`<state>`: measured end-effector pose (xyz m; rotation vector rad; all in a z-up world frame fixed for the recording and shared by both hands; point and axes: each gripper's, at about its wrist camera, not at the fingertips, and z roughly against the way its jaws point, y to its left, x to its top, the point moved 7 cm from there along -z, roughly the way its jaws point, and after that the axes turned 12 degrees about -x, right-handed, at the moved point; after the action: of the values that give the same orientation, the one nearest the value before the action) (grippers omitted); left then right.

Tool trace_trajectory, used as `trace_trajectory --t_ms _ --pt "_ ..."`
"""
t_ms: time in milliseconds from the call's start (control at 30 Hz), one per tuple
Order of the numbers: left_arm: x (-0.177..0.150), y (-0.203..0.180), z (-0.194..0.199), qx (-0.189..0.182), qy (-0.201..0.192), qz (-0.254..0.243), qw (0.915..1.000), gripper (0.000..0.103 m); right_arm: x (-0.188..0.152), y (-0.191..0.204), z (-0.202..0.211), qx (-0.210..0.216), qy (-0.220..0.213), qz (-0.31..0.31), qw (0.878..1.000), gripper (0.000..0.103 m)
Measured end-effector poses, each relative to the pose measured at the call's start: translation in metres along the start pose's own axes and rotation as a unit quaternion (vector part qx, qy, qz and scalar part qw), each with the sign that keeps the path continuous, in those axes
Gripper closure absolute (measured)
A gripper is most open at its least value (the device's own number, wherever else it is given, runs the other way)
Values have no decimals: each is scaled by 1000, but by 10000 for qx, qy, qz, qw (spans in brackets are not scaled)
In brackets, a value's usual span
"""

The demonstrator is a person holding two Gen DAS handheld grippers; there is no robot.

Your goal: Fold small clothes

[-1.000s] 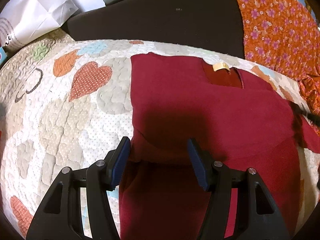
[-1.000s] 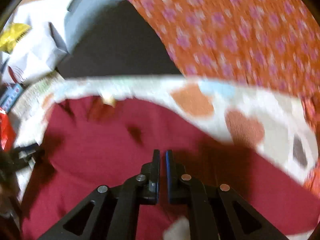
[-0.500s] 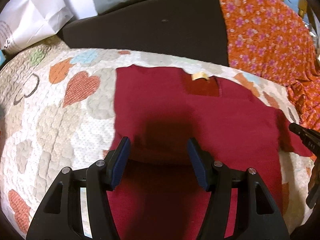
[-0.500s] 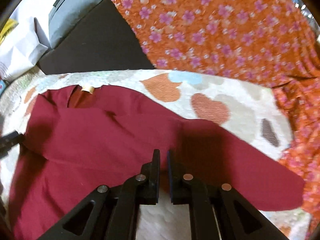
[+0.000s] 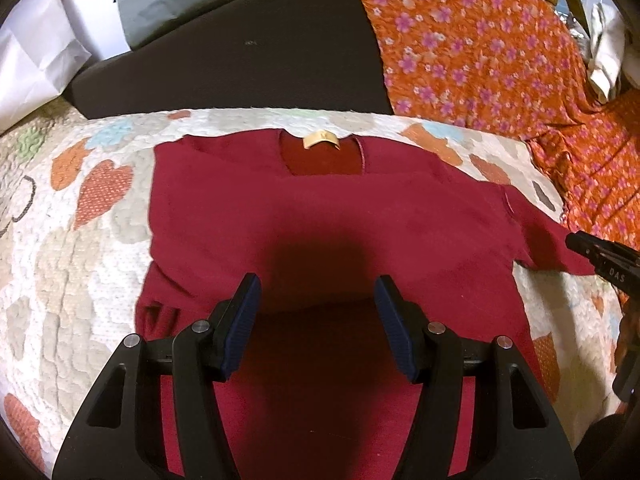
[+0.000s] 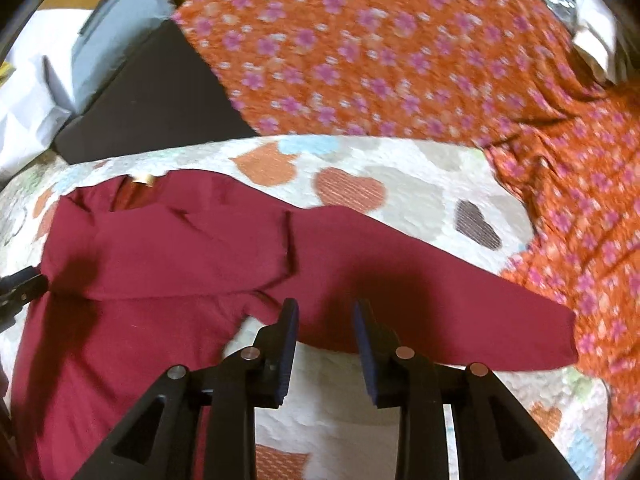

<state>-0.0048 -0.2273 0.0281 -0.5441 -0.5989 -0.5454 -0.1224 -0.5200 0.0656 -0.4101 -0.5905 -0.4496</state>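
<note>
Fingers of left gripper (image 5: 316,330) were spread wide, holding nothing, hovering low over the middle of the dark red shirt (image 5: 328,216). Shirt lay flat on the heart-print quilt (image 5: 80,240), neckline and tan label (image 5: 321,139) at the far end, left sleeve already folded in over the body. Gripper pointed straight up the shirt toward the collar, roughly level. Right gripper's tip showed at the right edge beside the sleeve end.

Right wrist view: right gripper (image 6: 325,346) fingers were parted, nothing between them, tips just at the near edge of the outstretched right sleeve (image 6: 420,300), angled down toward it. Sleeve ran out to the right, its cuff reaching the orange floral fabric (image 6: 400,60). Likely step: fold this sleeve in. Best done by pinching near the cuff, carrying it across the chest, laying it flat without dragging the body.
</note>
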Motion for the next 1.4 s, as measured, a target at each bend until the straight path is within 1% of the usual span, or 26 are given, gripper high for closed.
trace_trajectory --t_ms 167,267,333,400,433,500,567,600,633,733,767,800,833,900,933,1000,1033,1067,1100,1167,1233,1267,1300,1333,1367,1400 --pt "-1 -1 -5 6 50 15 10000 44 -8 -24 -10 -63 158 -285 9994 75" --pt "-1 2 -7 -6 66 106 9999 44 -16 -38 -20 16 394 -499 9980 75" --pt "-2 6 -8 -36 100 206 9997 44 -25 -55 -31 199 670 -902 9935 74" --pt "-3 9 -8 -43 126 275 9995 44 -39 -83 -44 221 968 -1486 9839 69" --pt "-3 11 -8 -31 131 302 9995 44 -47 -98 -51 198 1110 -1785 9775 67" --pt "-2 13 -8 -7 124 325 9994 44 -64 -124 -66 310 1389 -2488 9581 66" --pt "-1 16 -8 -2 109 363 9993 44 -79 -145 -82 551 1642 -3283 9286 65" --pt "0 18 -8 -6 104 389 9992 44 -81 -151 -87 689 1648 -3571 9168 65" --pt "1 20 -7 -8 98 417 9991 44 -79 -159 -93 908 1496 -3928 9028 64" --pt "5 27 -5 -22 59 527 9986 44 -69 -173 -105 1128 1242 -4444 8800 65" --pt "6 29 -3 -18 45 560 9984 44 -64 -176 -110 1183 1182 -4508 8768 75" --pt "7 33 -2 -5 30 600 9982 44 -60 -177 -113 1159 1113 -4496 8787 84" --pt "9 37 0 16 12 644 9979 44 -50 -176 -111 1119 963 -4416 8850 93" --pt "12 48 6 59 -49 785 9969 44 -31 -170 -97 1101 580 -4213 8983 96" --pt "13 52 9 64 -77 847 9964 44 -15 -163 -83 1120 310 -3981 9099 96" --pt "18 66 18 53 -194 1053 9942 44 22 -131 -47 1194 -189 -3303 9361 96" --pt "22 73 21 51 -256 1153 9930 44 40 -110 -29 1288 -416 -2965 9454 96" --pt "25 79 25 50 -318 1245 9917 44 58 -83 -10 1476 -631 -2631 9513 96" --pt "28 87 29 49 -398 1358 9899 44 70 -60 6 1660 -785 -2365 9541 96" --pt "36 101 39 15 -579 1588 9856 44 94 9 39 2113 -1064 -1724 9562 96" --pt "41 114 49 23 -754 1750 9817 44 101 79 63 2492 -1214 -1084 9547 96" --pt "42 120 53 47 -819 1791 9804 44 100 122 71 2661 -1250 -676 9534 96" --pt "43 126 56 73 -870 1820 9794 44 97 156 72 2778 -1213 -359 9523 96" --pt "44 130 57 91 -891 1835 9789 44 90 196 67 2920 -1065 21 9505 95" --pt "44 136 57 116 -890 1858 9785 44 79 235 55 3083 -773 380 9474 92" --pt "43 140 55 123 -878 1891 9780 44 67 262 42 3229 -409 649 9433 91"
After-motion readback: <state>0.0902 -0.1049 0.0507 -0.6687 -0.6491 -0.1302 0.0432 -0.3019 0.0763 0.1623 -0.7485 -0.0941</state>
